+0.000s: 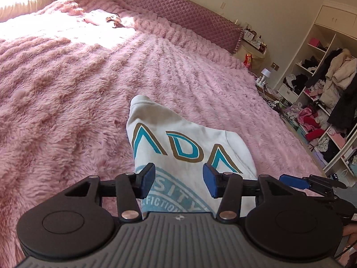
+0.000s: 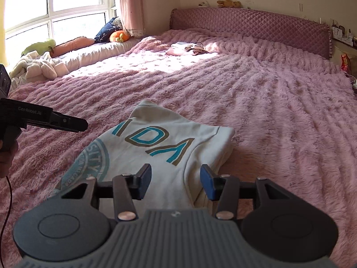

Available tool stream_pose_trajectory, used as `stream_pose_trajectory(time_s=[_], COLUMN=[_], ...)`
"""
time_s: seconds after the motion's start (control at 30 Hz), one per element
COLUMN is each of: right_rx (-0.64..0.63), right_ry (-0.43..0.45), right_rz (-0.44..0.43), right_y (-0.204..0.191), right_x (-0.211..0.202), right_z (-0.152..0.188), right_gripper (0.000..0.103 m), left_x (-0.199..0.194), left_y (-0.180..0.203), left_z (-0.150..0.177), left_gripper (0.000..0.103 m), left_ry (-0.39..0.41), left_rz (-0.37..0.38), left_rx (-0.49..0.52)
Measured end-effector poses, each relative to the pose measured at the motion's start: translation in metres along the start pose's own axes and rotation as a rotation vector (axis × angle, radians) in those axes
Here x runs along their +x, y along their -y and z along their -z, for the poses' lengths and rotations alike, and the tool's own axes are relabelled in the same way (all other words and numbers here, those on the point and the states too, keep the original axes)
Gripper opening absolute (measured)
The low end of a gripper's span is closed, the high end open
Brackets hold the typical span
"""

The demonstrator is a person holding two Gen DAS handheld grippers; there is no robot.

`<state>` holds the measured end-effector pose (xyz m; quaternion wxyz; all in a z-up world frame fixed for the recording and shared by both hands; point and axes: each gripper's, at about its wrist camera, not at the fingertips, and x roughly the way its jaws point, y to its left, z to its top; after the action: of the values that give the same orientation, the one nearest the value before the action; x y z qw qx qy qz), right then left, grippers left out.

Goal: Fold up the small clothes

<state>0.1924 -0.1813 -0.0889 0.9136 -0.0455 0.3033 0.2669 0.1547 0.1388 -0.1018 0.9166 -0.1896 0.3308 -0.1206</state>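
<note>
On the pink bed (image 2: 267, 93), folded sweatshirt (image 2: 156, 138), both grippers (image 1: 178, 178) (image 2: 175, 182) open, wardrobe (image 1: 323, 78) left view only

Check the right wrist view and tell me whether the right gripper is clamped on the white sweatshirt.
No: the right gripper stands open above the white sweatshirt, pads apart.

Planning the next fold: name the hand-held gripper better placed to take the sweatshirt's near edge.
Probably the right hand-held gripper: its open jaws straddle the sweatshirt's folded near edge. The left hovers over the printed middle.
</note>
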Motion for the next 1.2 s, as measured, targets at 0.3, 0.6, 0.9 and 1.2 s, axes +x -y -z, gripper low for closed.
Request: stream_pose_trajectory(time_s=[0.3,0.6,0.9,1.2], right_rx=[0.043,0.121,0.224,0.182], right_ry=[-0.079,-0.142,-0.121,-0.142], right_rz=[-0.031,-0.018,0.099,0.233], right_y=[-0.014,-0.007,-0.027,-0.086], right_x=[-0.007,0.013,-0.031,-0.084], right_z=[0.063,0.075,0.040,0.028], right_gripper=[0.045,0.045,0.078,0.082], left_x=[0.000,0.013,-0.039,-0.088], left_y=[-0.002,0.001,0.044,0.098], left_z=[0.048,0.065,0.042,0.054], left_gripper=[0.057,0.059,0.069,0.080], left_ry=[-0.018,-0.065,-0.114,-0.115], left_rz=[0.003,-0.033,-0.135,-0.305], left_rx=[-0.122,-0.056,-0.081,-0.002])
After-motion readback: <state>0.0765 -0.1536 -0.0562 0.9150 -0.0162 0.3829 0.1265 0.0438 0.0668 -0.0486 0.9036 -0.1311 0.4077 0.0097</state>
